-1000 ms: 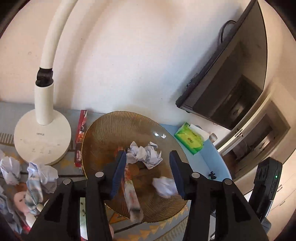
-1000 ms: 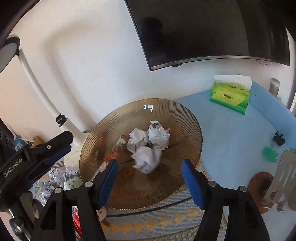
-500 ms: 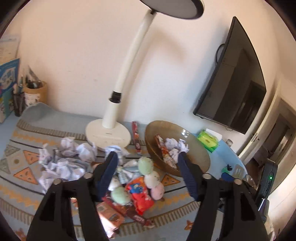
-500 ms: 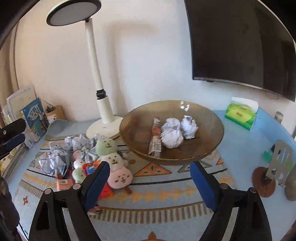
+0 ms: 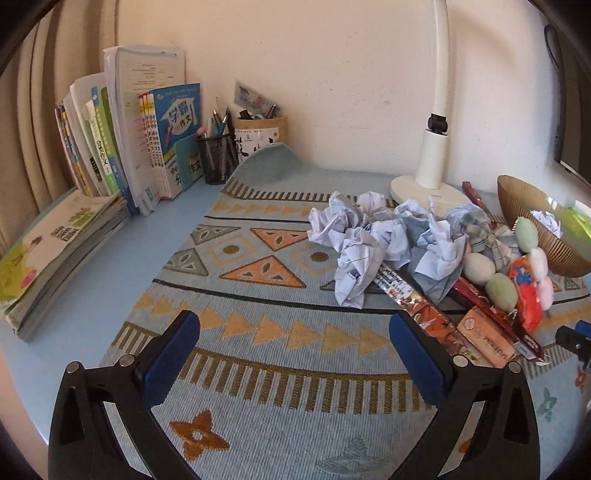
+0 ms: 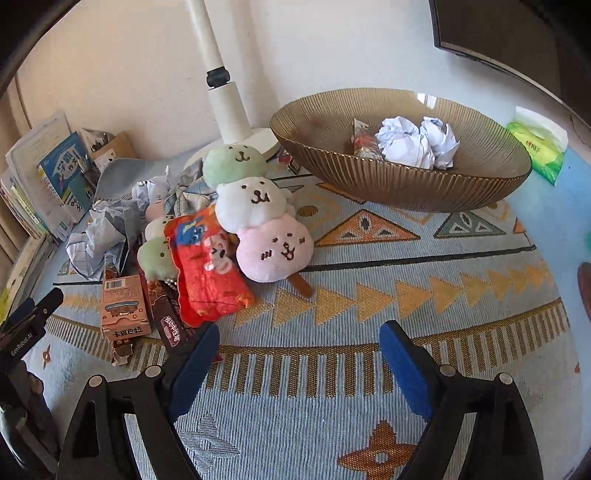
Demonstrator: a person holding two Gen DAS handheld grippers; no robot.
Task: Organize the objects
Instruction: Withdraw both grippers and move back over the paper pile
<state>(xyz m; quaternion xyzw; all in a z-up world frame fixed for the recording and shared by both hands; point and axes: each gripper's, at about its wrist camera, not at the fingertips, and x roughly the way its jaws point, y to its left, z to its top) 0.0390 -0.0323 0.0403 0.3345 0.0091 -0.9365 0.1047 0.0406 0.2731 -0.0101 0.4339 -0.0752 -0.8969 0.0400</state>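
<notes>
On the mat: we find the task's clutter heaped on a pale blue woven mat with orange triangles [image 5: 280,332], which lies on a light blue desk [image 5: 110,266].
Paper pile: crumpled balls of white and bluish paper [image 5: 384,240] sit bunched in front of the round base of a white desk lamp [image 5: 432,162].
Toys and snacks: a plush skewer of green, white and pink round faces [image 6: 255,210] leans over a red snack pouch [image 6: 207,266]; just beside it lie a pinkish-brown carton with a barcode [image 6: 123,306] and a long dark red wrapper [image 5: 495,310].
Bowl: a ribbed amber glass bowl [image 6: 406,181] stands to the right of the lamp and holds two paper balls [image 6: 417,142] and one snack wrapper [image 6: 364,142].
Left gripper [image 5: 293,354]: we point it steeply down at bare mat, left of the paper pile; its blue-padded jaws have just been opening and now stand spread wide with nothing between them.
Right gripper [image 6: 299,365]: we angle it down at bare mat, below the pouch and the pink plush face; its jaws are parted, having widened a moment back, and nothing sits between them.
Left view only: upright schoolbooks [image 5: 144,140], a flat stack of workbooks [image 5: 59,254], a black mesh pen cup [image 5: 218,155].
Right view only: the bowl's contents seen plainly, a green tissue pack [image 6: 539,147], a dark wall screen [image 6: 517,33].
</notes>
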